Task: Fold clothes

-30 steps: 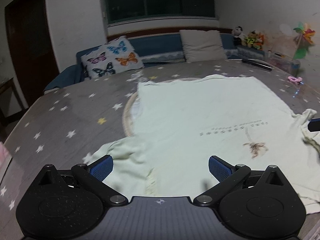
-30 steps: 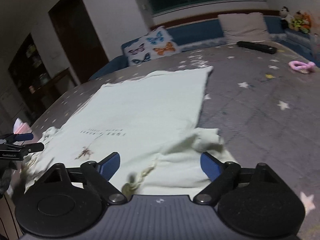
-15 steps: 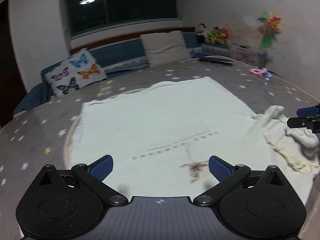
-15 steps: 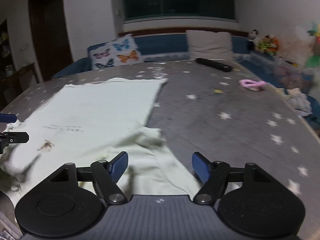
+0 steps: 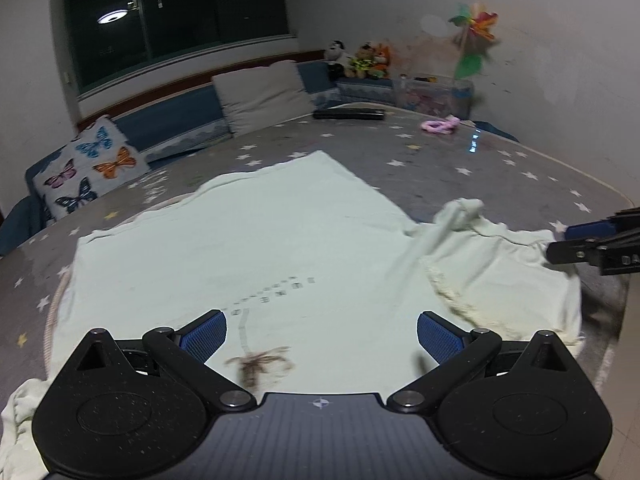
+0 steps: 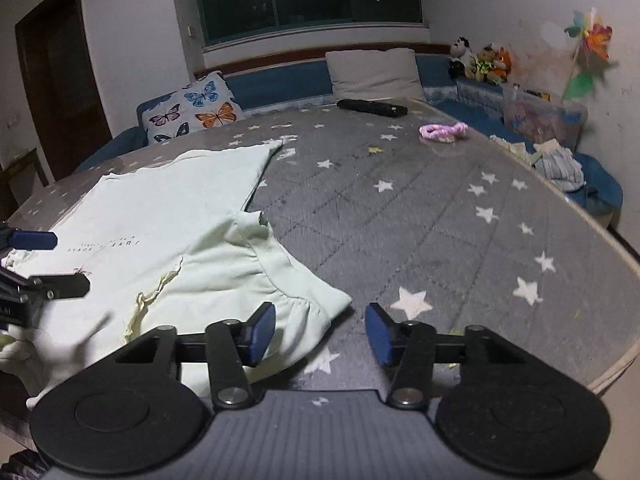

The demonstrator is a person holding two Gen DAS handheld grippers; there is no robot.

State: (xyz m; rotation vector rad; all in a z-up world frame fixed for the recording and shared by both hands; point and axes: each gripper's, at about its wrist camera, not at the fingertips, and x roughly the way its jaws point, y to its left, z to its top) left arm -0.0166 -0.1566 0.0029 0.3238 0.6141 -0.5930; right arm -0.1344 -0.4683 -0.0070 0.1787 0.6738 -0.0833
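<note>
A pale green T-shirt (image 5: 248,248) lies spread front-up on the grey star-patterned table, with a small printed line of text and a brown motif near its collar end. It also shows in the right wrist view (image 6: 168,216). My left gripper (image 5: 322,334) is open and empty, just above the shirt near the motif. My right gripper (image 6: 320,332) is partly open and empty, over the edge of the shirt's right sleeve (image 6: 296,292). The right gripper's fingers (image 5: 592,240) show at the right edge of the left wrist view.
A black remote (image 6: 372,107) and a pink hair tie (image 6: 442,131) lie at the far side of the table (image 6: 440,220). Cushions (image 6: 192,108) and a bench stand behind it. Plush toys (image 6: 480,62) and a pinwheel (image 6: 592,40) are at the right wall.
Both grippers have swung to the right across the shirt. The right gripper's jaws have narrowed and now sit at the sleeve's outer edge.
</note>
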